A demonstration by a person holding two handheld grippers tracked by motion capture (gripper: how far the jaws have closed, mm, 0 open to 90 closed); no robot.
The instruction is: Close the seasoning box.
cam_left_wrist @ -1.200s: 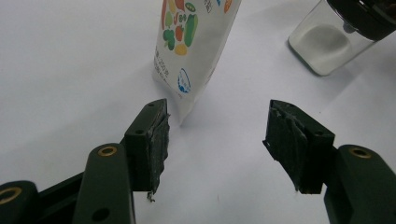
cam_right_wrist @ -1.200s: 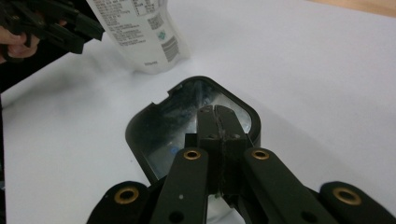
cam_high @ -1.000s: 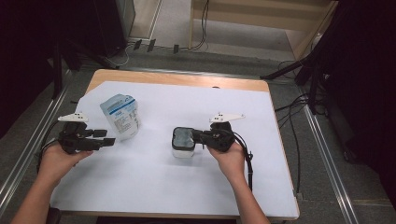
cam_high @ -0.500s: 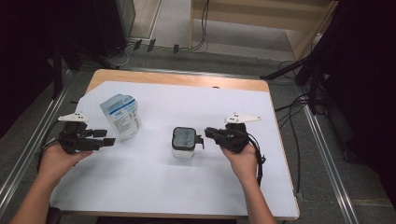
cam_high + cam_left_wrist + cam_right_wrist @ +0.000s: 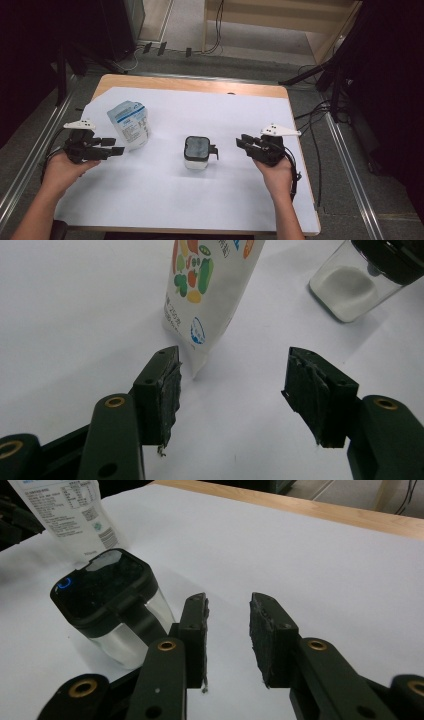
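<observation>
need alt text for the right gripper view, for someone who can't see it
The right tongs stand open with nothing between them, just right of a clear jar with a black lid. The jar sits on a white table cover, with a printed pouch behind it and the wooden table edge beyond.
</observation>
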